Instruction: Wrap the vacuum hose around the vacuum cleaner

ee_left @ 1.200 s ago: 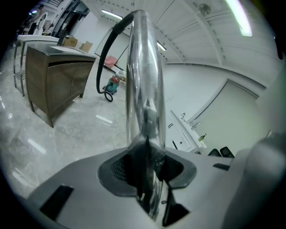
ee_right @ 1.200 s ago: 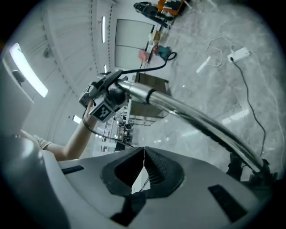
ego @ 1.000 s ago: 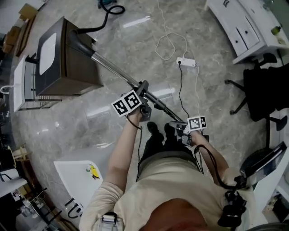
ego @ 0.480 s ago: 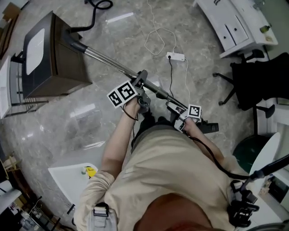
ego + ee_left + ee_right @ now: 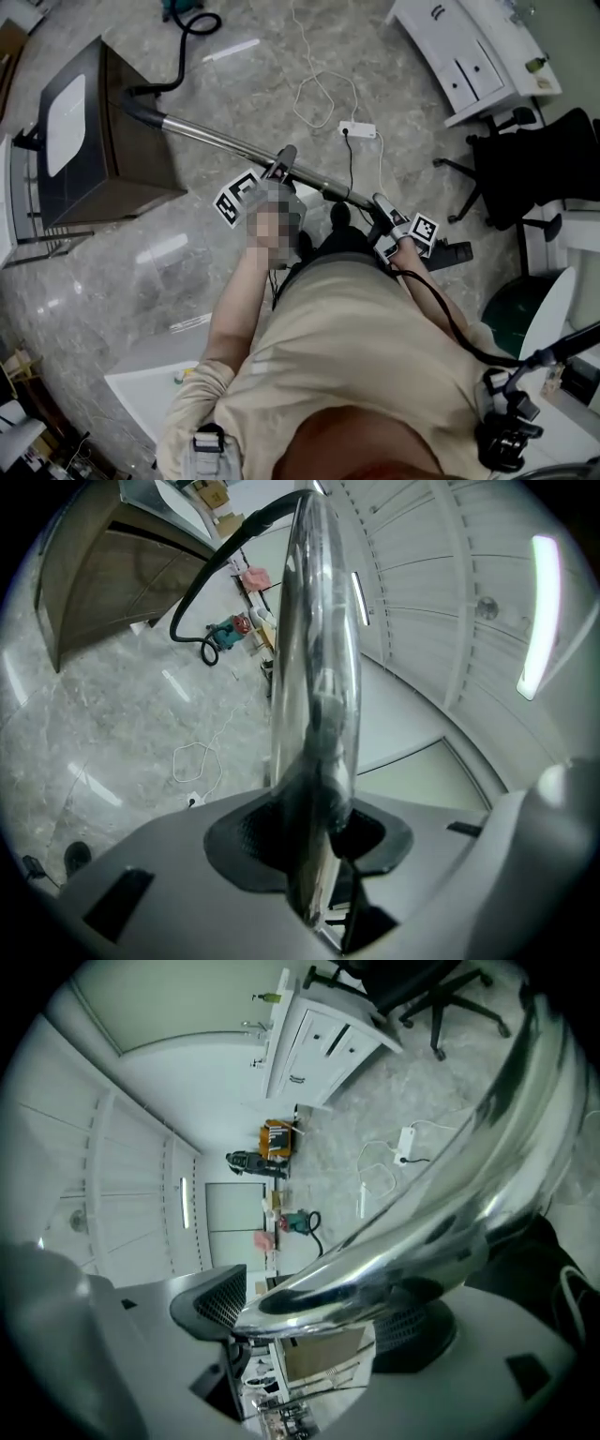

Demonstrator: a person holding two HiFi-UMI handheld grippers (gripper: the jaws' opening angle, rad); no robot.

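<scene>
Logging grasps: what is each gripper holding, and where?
Left gripper clamps the metal vacuum wand about mid-length. Right gripper holds nothing: its jaws have just been opening around the wand's near end.

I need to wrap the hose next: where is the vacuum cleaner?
The vacuum cleaner is on the floor at the head view's top edge, left of centre, beyond the cabinet, its hose looping beside it.

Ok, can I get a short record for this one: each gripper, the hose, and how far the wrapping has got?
left gripper: jaws shut on the tube
right gripper: jaws have just been opening; tube lies between them, not gripped
hose: runs from the tube's far end to the vacuum on the floor
wrapping: not yet begun
</scene>
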